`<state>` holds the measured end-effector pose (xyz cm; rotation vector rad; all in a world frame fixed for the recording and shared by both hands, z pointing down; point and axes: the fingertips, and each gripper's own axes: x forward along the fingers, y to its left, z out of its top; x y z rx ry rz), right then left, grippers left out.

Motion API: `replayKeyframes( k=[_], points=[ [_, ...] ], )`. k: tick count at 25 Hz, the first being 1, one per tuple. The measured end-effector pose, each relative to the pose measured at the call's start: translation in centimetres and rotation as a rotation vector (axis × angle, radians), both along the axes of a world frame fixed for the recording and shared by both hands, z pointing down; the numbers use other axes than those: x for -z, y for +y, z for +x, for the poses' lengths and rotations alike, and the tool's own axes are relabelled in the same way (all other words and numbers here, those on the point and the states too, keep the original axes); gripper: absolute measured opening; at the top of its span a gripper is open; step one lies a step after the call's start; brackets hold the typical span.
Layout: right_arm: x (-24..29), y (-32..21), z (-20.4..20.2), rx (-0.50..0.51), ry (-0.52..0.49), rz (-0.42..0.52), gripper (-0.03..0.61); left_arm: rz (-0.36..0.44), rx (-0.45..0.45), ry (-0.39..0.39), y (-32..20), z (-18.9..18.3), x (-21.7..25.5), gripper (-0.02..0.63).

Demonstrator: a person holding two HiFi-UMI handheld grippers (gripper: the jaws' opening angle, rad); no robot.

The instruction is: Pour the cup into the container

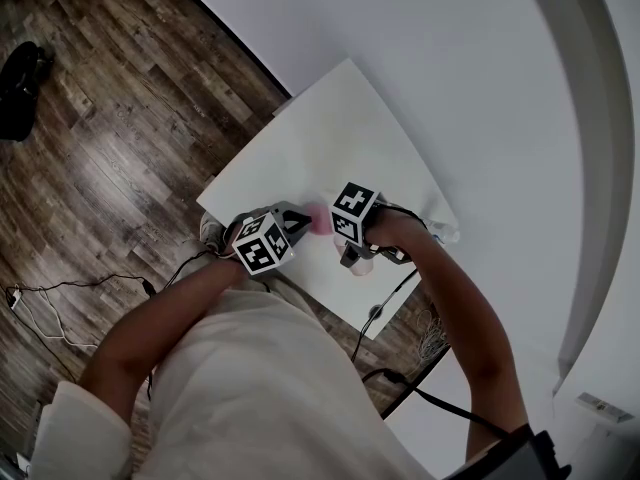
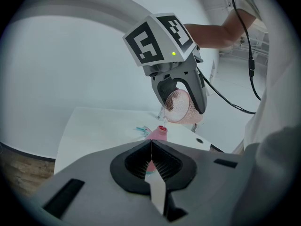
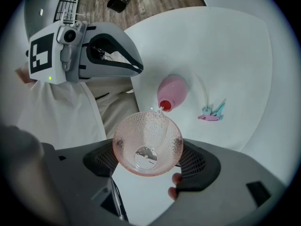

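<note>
A small pink bottle (image 3: pixel 171 92) stands on the white table (image 1: pixel 330 138), its red-rimmed mouth open. My right gripper (image 3: pixel 148 154) is shut on a clear pink dimpled cup (image 3: pixel 147 142), tilted with its lip over the bottle's mouth. A thin thread of clear liquid (image 2: pixel 162 117) runs from the lip towards the mouth, and only a little liquid shows at the cup's bottom. My left gripper (image 2: pixel 150 147) is shut with nothing in it. It points at the bottle (image 2: pixel 159 133) from the near side, just short of it. In the head view the bottle (image 1: pixel 322 218) shows between both grippers.
A small teal and pink clip-like object (image 3: pixel 211 113) lies on the table just beyond the bottle. Black cables (image 1: pixel 385 313) hang off the table's near right corner. Wood floor (image 1: pixel 110 148) lies to the left, a white wall behind.
</note>
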<state>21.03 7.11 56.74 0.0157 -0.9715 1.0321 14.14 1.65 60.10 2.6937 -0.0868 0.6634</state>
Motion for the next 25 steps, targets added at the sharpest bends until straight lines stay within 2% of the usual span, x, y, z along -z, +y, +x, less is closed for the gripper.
replayKeyframes(
  k=[25],
  points=[
    [-0.22,0.08,0.08,0.029,0.017,-0.060,0.380,-0.003,0.005,0.000,0.04,0.18,-0.05,0.011]
  ],
)
